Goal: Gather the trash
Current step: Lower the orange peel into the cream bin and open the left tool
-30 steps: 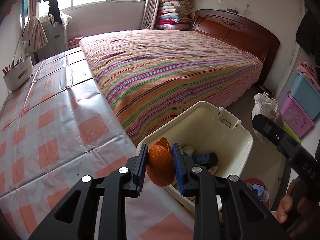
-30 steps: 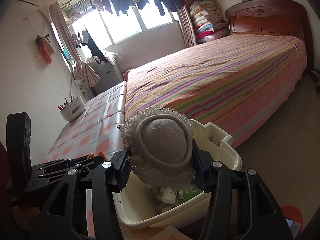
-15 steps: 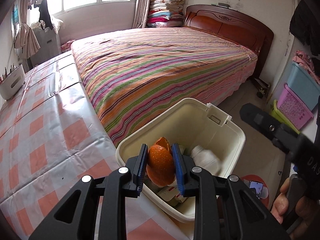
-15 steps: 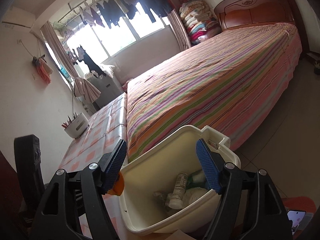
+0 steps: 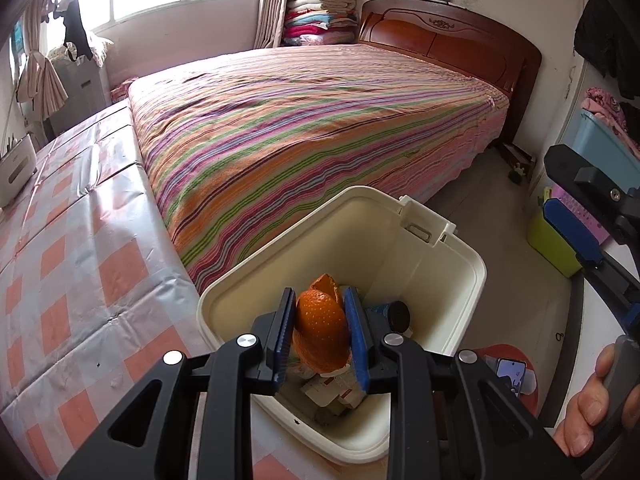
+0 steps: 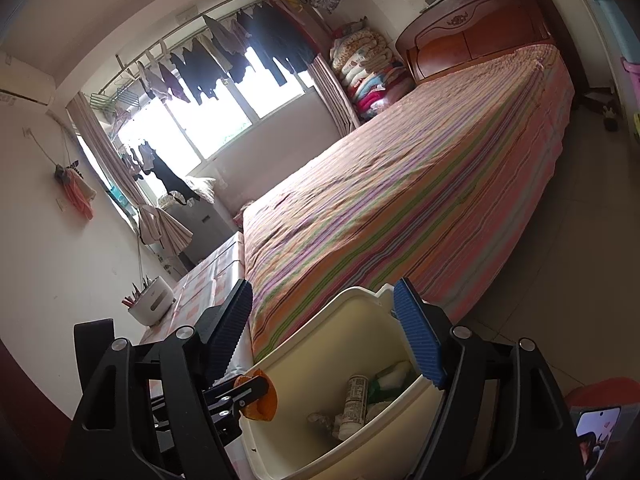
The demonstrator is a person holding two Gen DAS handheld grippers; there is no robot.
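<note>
While pinched, peel point(image 5: 320, 334) between tool point(image 5: 320, 340) pads.

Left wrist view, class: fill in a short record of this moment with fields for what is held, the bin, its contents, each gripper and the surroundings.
held item: orange peel, clamped in the left gripper
bin: cream bin, lid off, under the peel
bin contents: dark-capped container, paper packaging
right gripper: jaws apart with nothing between them, having just been opening
surroundings: checked tablecloth to the left, striped bed behind
</note>
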